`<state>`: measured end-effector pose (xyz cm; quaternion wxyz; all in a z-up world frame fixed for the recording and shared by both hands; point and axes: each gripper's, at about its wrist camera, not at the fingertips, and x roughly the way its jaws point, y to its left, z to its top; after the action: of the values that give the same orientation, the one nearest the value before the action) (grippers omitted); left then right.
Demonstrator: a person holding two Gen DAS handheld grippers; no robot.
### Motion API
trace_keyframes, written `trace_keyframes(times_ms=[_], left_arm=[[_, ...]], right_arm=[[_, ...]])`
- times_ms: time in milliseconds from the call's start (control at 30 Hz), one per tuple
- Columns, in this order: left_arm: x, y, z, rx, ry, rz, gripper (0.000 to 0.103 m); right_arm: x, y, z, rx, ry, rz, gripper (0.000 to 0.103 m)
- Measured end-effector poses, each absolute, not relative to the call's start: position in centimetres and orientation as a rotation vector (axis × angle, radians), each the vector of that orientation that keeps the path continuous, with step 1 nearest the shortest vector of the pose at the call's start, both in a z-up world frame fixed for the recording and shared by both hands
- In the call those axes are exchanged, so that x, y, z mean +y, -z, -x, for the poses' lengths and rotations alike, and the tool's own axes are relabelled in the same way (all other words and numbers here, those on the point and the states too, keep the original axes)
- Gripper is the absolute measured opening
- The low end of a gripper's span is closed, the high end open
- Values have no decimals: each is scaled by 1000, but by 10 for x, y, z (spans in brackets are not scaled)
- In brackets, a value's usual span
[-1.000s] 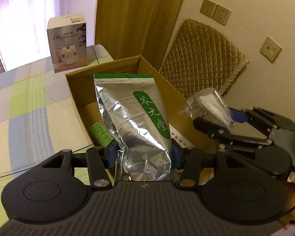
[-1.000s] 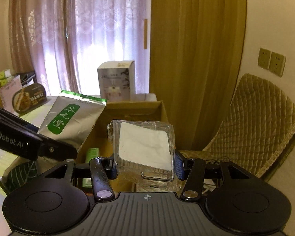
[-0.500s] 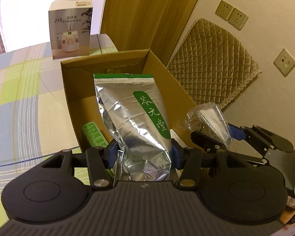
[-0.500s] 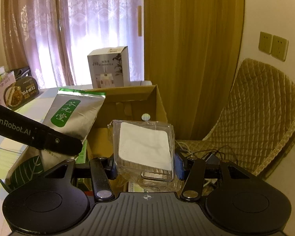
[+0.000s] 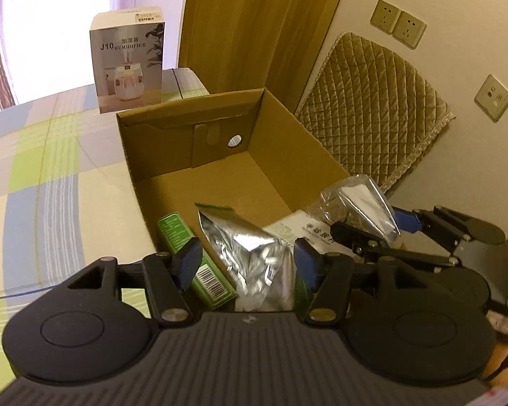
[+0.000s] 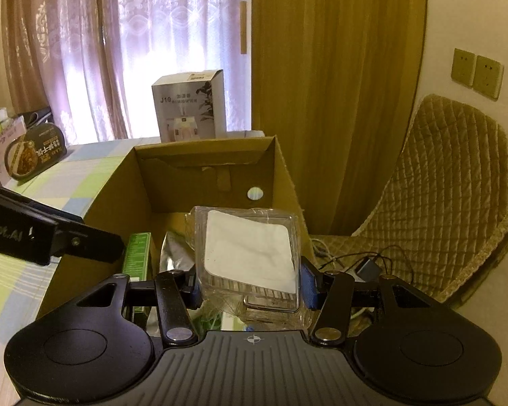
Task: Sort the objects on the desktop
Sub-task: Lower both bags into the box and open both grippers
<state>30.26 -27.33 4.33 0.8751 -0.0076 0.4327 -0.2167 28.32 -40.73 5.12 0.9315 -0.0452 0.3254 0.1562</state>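
Curtains and a checked table fill the upper left of both views, with a white carton (image 5: 128,61) standing behind an open cardboard box (image 5: 308,142). Low in the middle of the left view, the left gripper (image 5: 245,260) has its jaws spread apart, and the silver bag (image 5: 250,253) lies loose in the box beside a green packet (image 5: 193,257). The right gripper (image 6: 250,284) is clamped on a clear plastic pack (image 6: 250,250) over the box. It looks light, thin and slippery, so hold its flat sides gently.
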Motion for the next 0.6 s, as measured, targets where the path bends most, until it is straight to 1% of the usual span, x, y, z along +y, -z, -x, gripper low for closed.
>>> trace_keyframes(times_ms=[67, 133, 233, 267, 300, 333, 367, 467, 600], left_arm=[[-272, -44, -299, 898, 452, 6, 55], [-270, -44, -296, 893, 451, 2, 59], [-266, -44, -293, 890, 448, 6, 60], [-265, -43, -292, 890, 446, 6, 61], [-264, -43, -291, 889, 444, 3, 62], [-263, -43, -290, 887, 440, -2, 63], [-262, -43, -289, 887, 437, -5, 65], [-258, -44, -284, 882, 429, -15, 68], [-252, -48, -274, 864, 416, -10, 79]], right_arm=[[-405, -50, -284, 670, -323, 90, 50], [-403, -49, -285, 676, -327, 85, 50], [-401, -49, -287, 682, -334, 80, 50], [-400, -50, -287, 681, -339, 80, 54], [-400, -51, -286, 676, -335, 83, 60], [-400, -52, -285, 666, -325, 86, 74], [-400, -54, -284, 658, -321, 87, 77], [-401, -57, -279, 652, -307, 109, 77], [-409, -62, -266, 650, -290, 124, 78]])
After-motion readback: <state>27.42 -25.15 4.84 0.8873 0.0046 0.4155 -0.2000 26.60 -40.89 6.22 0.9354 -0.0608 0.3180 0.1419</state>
